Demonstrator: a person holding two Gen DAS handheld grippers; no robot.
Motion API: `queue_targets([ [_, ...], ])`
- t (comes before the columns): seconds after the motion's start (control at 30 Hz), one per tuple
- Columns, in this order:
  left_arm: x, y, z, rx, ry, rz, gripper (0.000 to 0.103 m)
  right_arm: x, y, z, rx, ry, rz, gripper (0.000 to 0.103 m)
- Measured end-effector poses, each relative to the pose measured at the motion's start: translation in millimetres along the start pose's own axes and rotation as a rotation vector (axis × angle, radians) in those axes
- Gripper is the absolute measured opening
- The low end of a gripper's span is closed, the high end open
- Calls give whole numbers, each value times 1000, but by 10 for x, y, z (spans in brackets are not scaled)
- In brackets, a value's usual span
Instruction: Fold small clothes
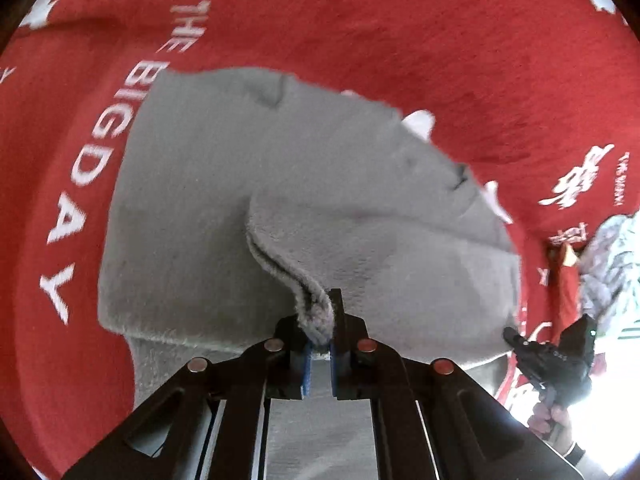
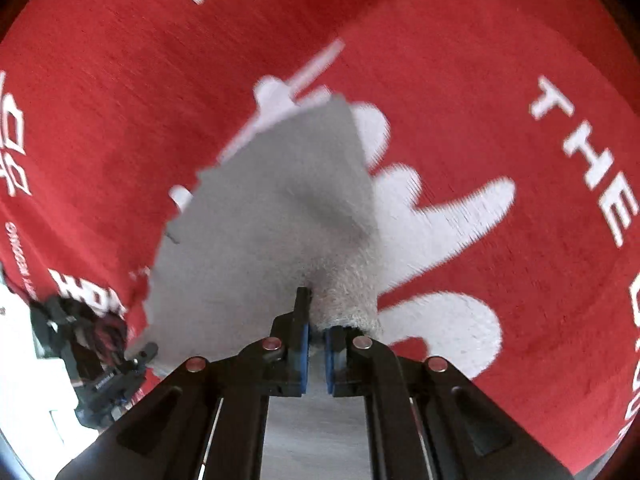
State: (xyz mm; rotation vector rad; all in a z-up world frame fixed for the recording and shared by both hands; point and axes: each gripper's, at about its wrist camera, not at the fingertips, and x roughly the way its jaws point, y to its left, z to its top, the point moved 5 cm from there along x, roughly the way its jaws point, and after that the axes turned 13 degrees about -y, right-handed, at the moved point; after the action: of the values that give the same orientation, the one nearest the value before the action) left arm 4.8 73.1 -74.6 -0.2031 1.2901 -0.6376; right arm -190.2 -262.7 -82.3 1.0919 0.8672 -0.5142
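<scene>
Both grippers clamped on the grey cloth (image 1: 304, 184); it lies on the red printed cover (image 1: 360, 20), mostly flat, near edge pulled up into the jaws.

Left gripper (image 1: 319, 350): jaws nearly together, a rolled bit of hem pinched between the blue pads (image 1: 307, 368); a ridge of fabric runs up from the pinch. Right gripper (image 2: 315, 346): same state, jaws all but closed on a bunched corner of the same cloth (image 2: 280, 200); the cloth fans away from it toward the far edge.

The right gripper (image 1: 554, 360) also shows at the left view's edge, well apart from the left one, so the near edge is held at two points.

Risks, as I judge them: both pinches look shallow, only hem thickness, so a quick lift could slip one corner and skew the fold; the fleecy cloth may drag on the cover and wrinkle underneath; uneven hand travel would land the edge off-square; the left bunch may leave a lump in the crease.
</scene>
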Motion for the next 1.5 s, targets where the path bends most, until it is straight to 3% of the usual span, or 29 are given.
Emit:
queue_targets([
  [0.1,-120,104,44,21,-31,67,8,-39,-18,-9,-19,8,15,9],
  [0.17,-196,188,81,54,-53,148,46,-92,-17,-42,-54,36,-3,14],
  [0.23,-326,250,141,84,-96,214,63,-185,-3,-81,-92,65,-28,29],
  [0.33,-460,278,215,97,-107,229,63,-429,49,-36,-100,27,-11,42],
  [0.43,-476,192,258,140,-117,237,63,-543,51,181,-104,-49,-16,43],
  [0.6,-198,-40,209,215,-85,283,63,-127,-132,529,-2,-28,-57,43],
  [0.63,-133,-73,202,216,-82,292,63,-15,-153,545,15,3,-54,40],
  [0.67,-98,-83,188,217,-78,302,63,20,-130,584,14,-7,-49,32],
  [0.7,-71,-89,178,218,-79,312,63,42,-67,610,-9,11,-35,7],
  [0.83,6,-55,122,254,-86,365,64,-40,238,616,-308,0,-124,7],
  [0.93,13,-74,111,293,-98,379,65,75,125,584,-398,37,-220,7],
  [1.03,-77,-63,148,301,-91,414,65,40,61,614,-375,8,-254,7],
  [1.1,-186,-48,187,278,-99,397,64,-65,22,612,-346,-7,-296,7],
  [1.23,-297,-78,223,261,-110,356,65,-321,151,476,-310,-18,-184,7],
  [1.33,-190,-86,149,284,-82,376,65,-327,328,272,-357,16,-129,7],
  [1.43,-28,-13,31,288,-46,405,65,-148,296,110,-378,61,-170,7],
  [1.5,-52,4,18,278,-69,386,65,-48,177,59,-373,70,-197,3],
])
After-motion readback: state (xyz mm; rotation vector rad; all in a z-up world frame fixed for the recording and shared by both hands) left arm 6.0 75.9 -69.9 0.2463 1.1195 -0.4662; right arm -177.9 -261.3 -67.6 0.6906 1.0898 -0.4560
